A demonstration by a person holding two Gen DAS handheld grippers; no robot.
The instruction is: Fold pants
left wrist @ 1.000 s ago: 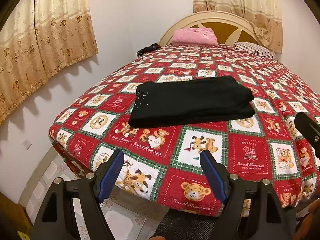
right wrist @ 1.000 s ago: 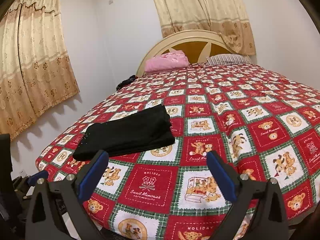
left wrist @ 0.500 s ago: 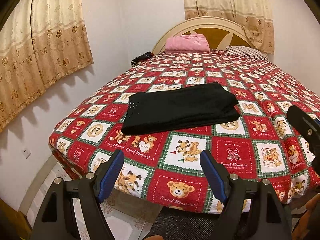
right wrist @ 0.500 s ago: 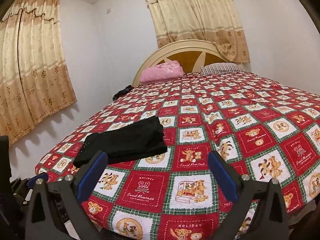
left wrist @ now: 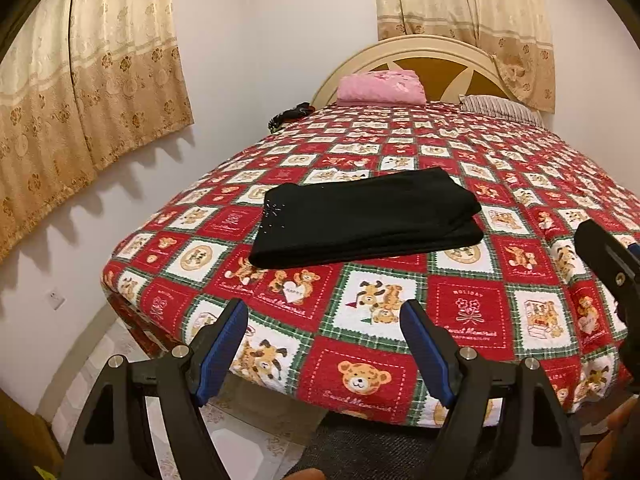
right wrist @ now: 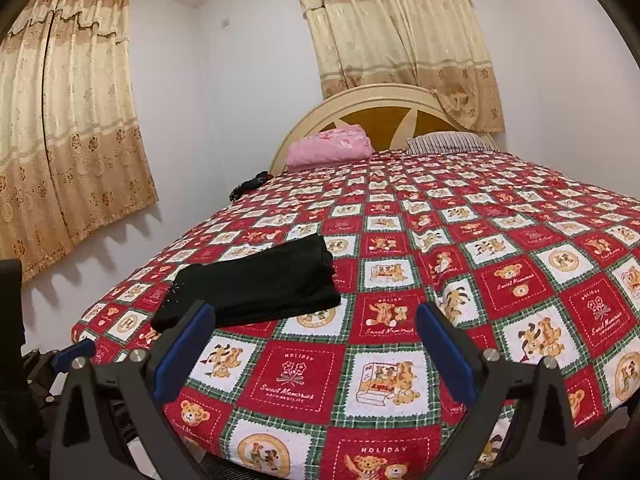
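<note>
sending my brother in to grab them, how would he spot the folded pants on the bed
Look at the big bed with the red teddy-bear quilt. Near its foot corner, on the curtained-wall side, lie the pants: a flat black rectangle, the only plain dark thing on the quilt's foot half.

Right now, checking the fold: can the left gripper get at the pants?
Probably yes. The left gripper is open, and only bare quilt lies between it and the folded pants.

One folded pants (left wrist: 366,216), two pillows (left wrist: 380,87), two curtains (right wrist: 400,36), two claws (left wrist: 324,350)
</note>
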